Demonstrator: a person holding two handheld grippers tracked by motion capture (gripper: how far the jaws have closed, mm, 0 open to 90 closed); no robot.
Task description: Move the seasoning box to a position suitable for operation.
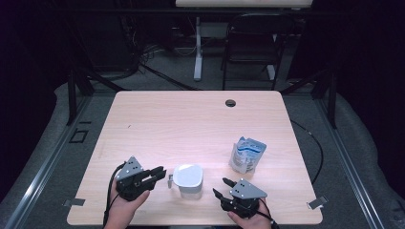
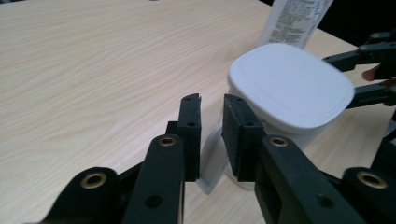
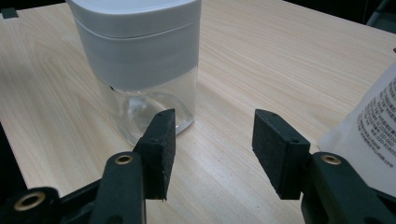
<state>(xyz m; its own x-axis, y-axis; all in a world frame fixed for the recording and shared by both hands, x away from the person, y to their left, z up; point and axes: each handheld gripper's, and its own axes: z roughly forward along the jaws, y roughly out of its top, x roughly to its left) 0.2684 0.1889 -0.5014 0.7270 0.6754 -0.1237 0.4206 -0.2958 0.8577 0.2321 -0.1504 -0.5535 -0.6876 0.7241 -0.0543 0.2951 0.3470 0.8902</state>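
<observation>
Reaching in from the near edge of a pale wooden table [image 1: 157, 119], a person's left gripper [image 1: 160, 171] sits just left of a white-lidded clear container [image 1: 188, 180], its jaws drawn to a narrow slot around the container's small clear side handle [image 2: 210, 158]; whether the pads actually press on that tab cannot be told from the left gripper view. Closing squarely on the tab and keeping the container upright looks like the surest way to hold it steady while the lid is worked. Centre frame, the container stands near the table's front edge, between the two tools. To its right, the right gripper [image 1: 224, 187] waits with jaws apart and empty, the container just ahead and to one side of its pads in the right gripper view. Farther right and back stands a blue-and-white pouch [image 1: 246, 155], upright.
</observation>
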